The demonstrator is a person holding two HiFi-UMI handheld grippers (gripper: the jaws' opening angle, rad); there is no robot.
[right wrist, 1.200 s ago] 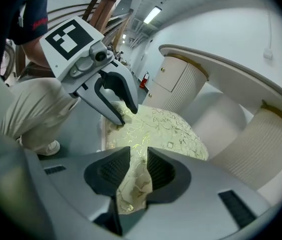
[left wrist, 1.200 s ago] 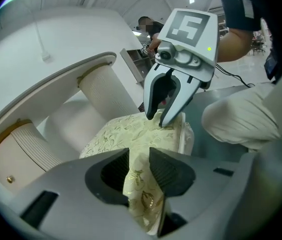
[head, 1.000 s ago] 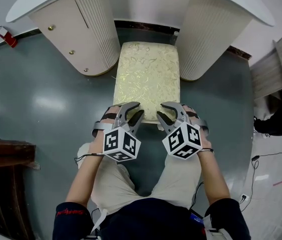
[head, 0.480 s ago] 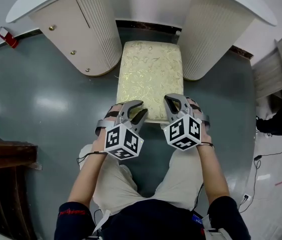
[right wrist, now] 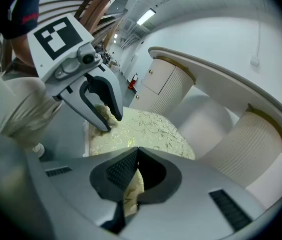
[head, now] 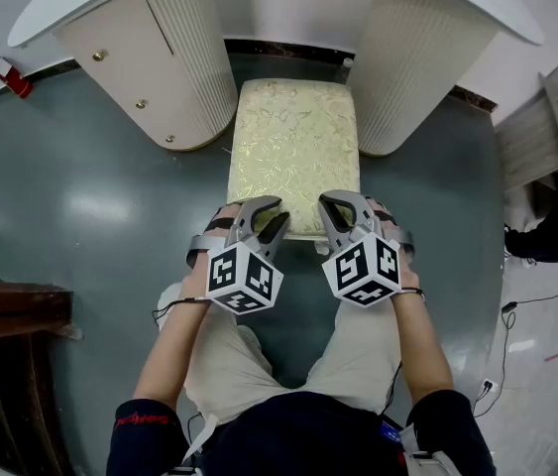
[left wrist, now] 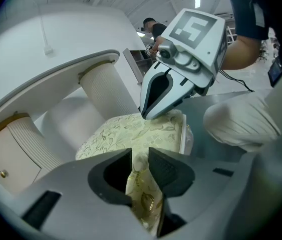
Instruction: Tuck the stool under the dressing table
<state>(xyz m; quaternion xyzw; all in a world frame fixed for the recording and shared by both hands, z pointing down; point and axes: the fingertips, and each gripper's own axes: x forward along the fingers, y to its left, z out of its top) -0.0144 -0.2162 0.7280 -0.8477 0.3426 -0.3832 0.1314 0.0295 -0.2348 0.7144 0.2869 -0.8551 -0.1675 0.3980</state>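
Note:
The stool, with a gold floral cushion, stands between the two ribbed pedestals of the white dressing table, its far end under the top. My left gripper is at the cushion's near left edge; its jaws are closing, with the cushion's fabric between them. My right gripper is shut on the near right edge, pinching the fabric. From the left gripper view, the right gripper shows with its tips on the cushion. In the right gripper view the left gripper straddles the cushion's corner.
Grey floor surrounds the stool. A red object lies by the wall at the far left. Dark wooden furniture stands at the left edge. Cables and a person's dark shoe are at the right.
My right gripper's jaws have gone from wide open to shut on the cushion's near edge. The left gripper has stayed where it was, jaws around the edge.

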